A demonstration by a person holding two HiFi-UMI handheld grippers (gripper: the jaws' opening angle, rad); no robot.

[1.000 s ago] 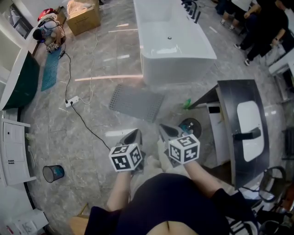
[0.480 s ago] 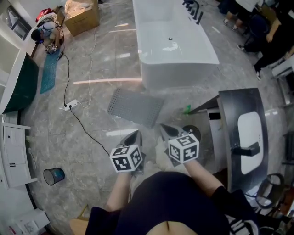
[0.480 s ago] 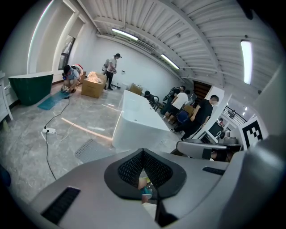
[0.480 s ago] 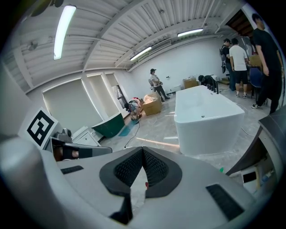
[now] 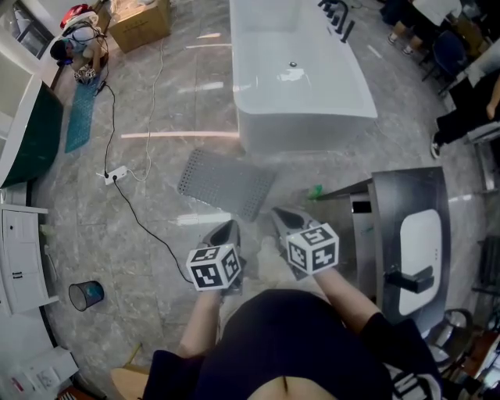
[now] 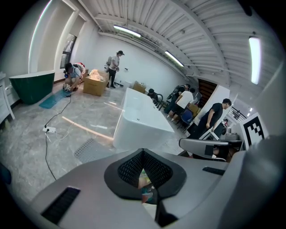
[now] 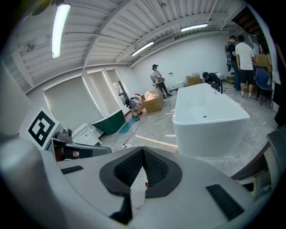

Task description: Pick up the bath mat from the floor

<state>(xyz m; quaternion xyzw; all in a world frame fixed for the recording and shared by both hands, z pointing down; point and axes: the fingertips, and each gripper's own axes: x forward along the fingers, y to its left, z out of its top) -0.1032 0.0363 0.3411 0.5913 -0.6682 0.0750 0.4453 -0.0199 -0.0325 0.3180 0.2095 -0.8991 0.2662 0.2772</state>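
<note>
The bath mat [image 5: 226,182] is a grey perforated rectangle lying flat on the marble floor, just in front of the white bathtub [image 5: 301,74]. In the left gripper view the bath mat [image 6: 91,150] shows on the floor left of the jaws. My left gripper [image 5: 228,229] and right gripper [image 5: 281,215] hang side by side in front of the person's body, short of the mat's near edge and above the floor. Both are shut with nothing between the pads, as the left gripper [image 6: 143,152] and right gripper [image 7: 143,150] each show in their own views.
A dark vanity with a white basin [image 5: 414,226] stands at the right. A power strip with a black cable [image 5: 116,173] runs across the floor at the left. A small bin [image 5: 84,294], a green tub [image 5: 31,137] and a cardboard box [image 5: 141,23] line the left side.
The head view has drifted, so the mat and tub sit slightly higher and the vanity lower. Both grippers keep their place and stay shut.
</note>
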